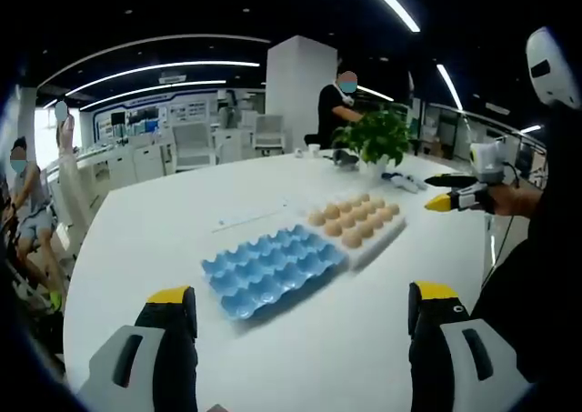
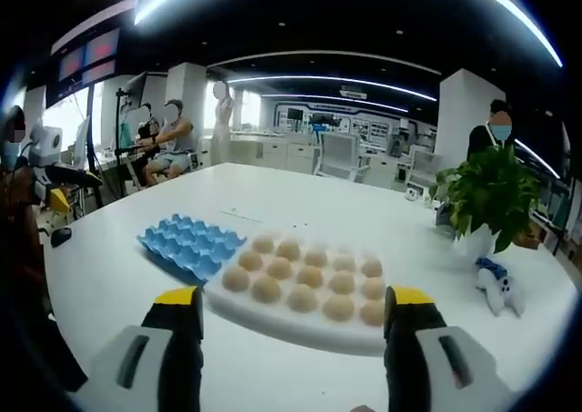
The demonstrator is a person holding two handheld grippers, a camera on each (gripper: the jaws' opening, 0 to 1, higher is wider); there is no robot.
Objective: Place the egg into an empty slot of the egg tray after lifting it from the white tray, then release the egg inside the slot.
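Large white table [image 1: 155, 230], rounded at its edges, carried every item listed. Blue egg tray [image 1: 271, 271], all visible slots vacant, lay near the table's middle; it sat just beside the white tray [image 2: 300, 326], the two edges touching or nearly so. White tray held tan eggs [image 2: 303, 276] in rows, each seated in its own hollow; none had been lifted. Potted green plant [image 2: 486, 198] in a white pot stood farther along the table, with a small white and blue soft toy [image 2: 496, 285] lying near it. Left tongs [image 1: 305, 307], yellow-tipped, were spread wide and held nothing, poised above the table short of the blue egg tray. Right tongs [image 2: 291, 307], likewise parted and unloaded, were poised over the near rim of the white tray. Several persons stood or sat in the office behind.
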